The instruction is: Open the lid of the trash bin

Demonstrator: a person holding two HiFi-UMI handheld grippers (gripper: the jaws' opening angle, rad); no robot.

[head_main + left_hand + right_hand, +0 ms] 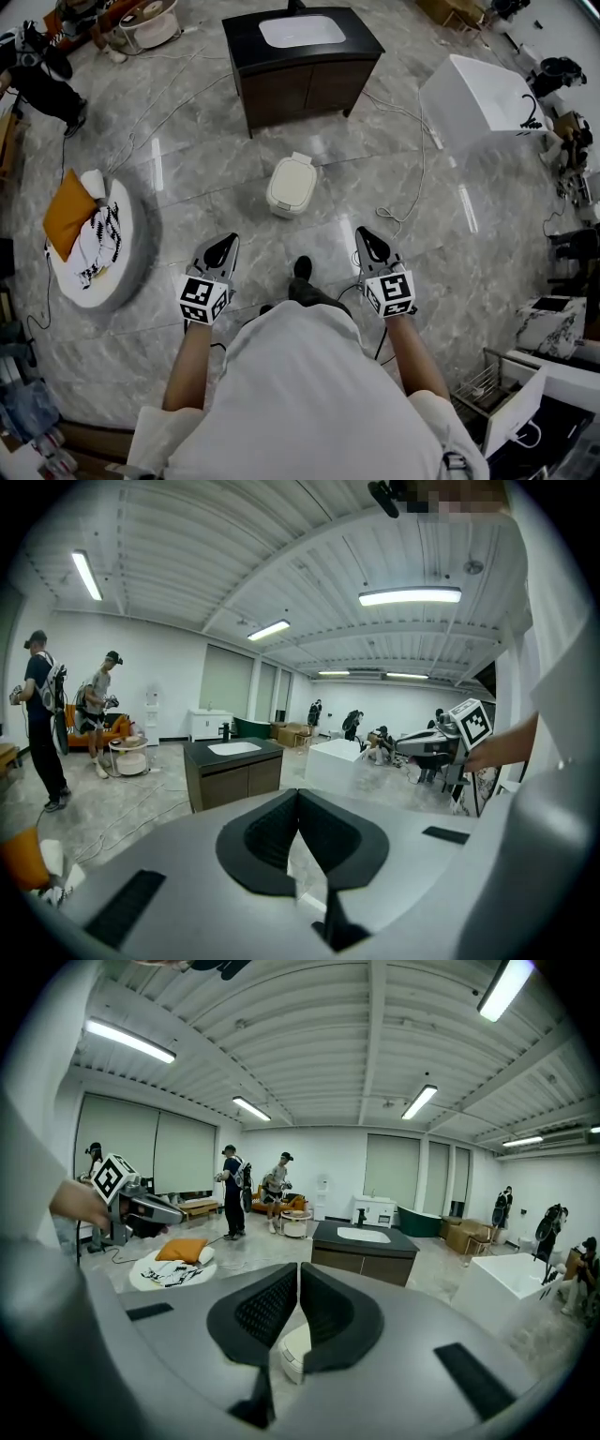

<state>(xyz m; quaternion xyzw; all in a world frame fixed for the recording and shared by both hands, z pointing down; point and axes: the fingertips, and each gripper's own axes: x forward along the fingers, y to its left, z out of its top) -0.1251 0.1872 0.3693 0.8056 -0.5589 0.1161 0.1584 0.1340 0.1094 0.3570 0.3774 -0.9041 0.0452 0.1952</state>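
The trash bin (292, 185) is a small cream bin with its lid down, standing on the marble floor ahead of me. My left gripper (223, 246) is held low and to the bin's near left, its jaws shut on nothing. To the bin's near right is my right gripper (366, 236), likewise shut and empty. Neither gripper touches the bin. In the right gripper view the bin (291, 1352) shows below the closed jaws of the right gripper (298, 1271). The left gripper (298, 797) in its own view points past the bin, toward the cabinet.
A dark vanity cabinet (302, 56) with a white basin stands behind the bin. A white tub (478, 98) is at the back right, and a round white cushion (94, 234) with an orange pillow at the left. Cables (403, 187) run over the floor. People stand at the far left (42, 724).
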